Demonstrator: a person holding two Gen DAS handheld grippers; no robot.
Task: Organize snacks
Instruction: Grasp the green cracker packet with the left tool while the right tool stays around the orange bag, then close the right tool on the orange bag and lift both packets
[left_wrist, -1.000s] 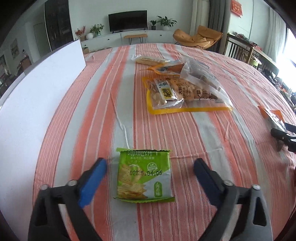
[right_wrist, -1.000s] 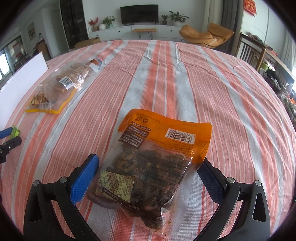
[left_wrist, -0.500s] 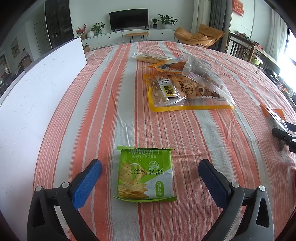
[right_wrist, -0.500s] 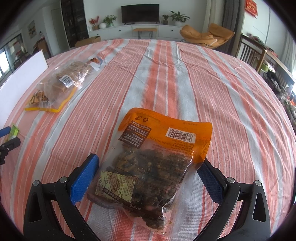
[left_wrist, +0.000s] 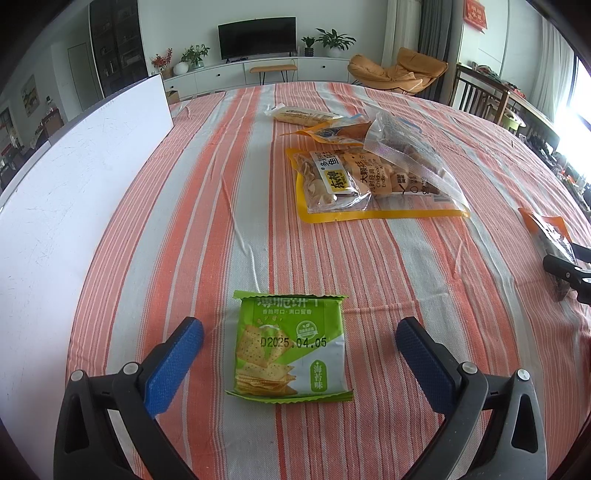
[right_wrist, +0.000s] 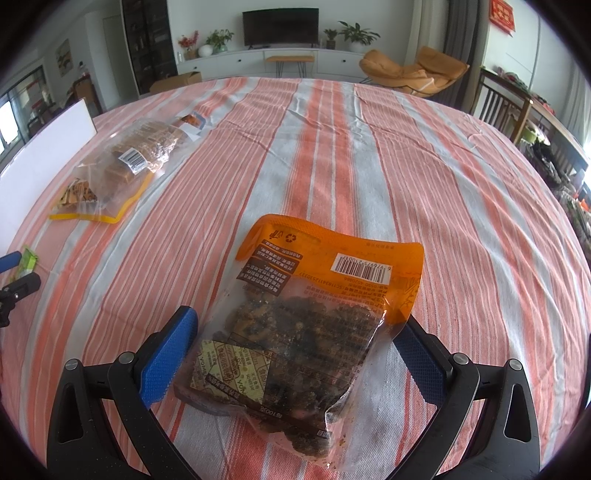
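A green cracker packet lies flat on the striped tablecloth between the fingers of my left gripper, which is open and not touching it. An orange-topped bag of dark snacks lies between the fingers of my right gripper, also open, its pads close to the bag's sides. A pile of clear and yellow snack bags sits farther back, with a pale long packet behind it. The same pile appears at the left in the right wrist view.
A white board stands along the table's left side. The right gripper and the orange bag show at the far right of the left wrist view. Chairs and a TV cabinet stand beyond the table.
My left gripper has drawn back a little and opened wider around the green packet. The right gripper and its bag look the same.
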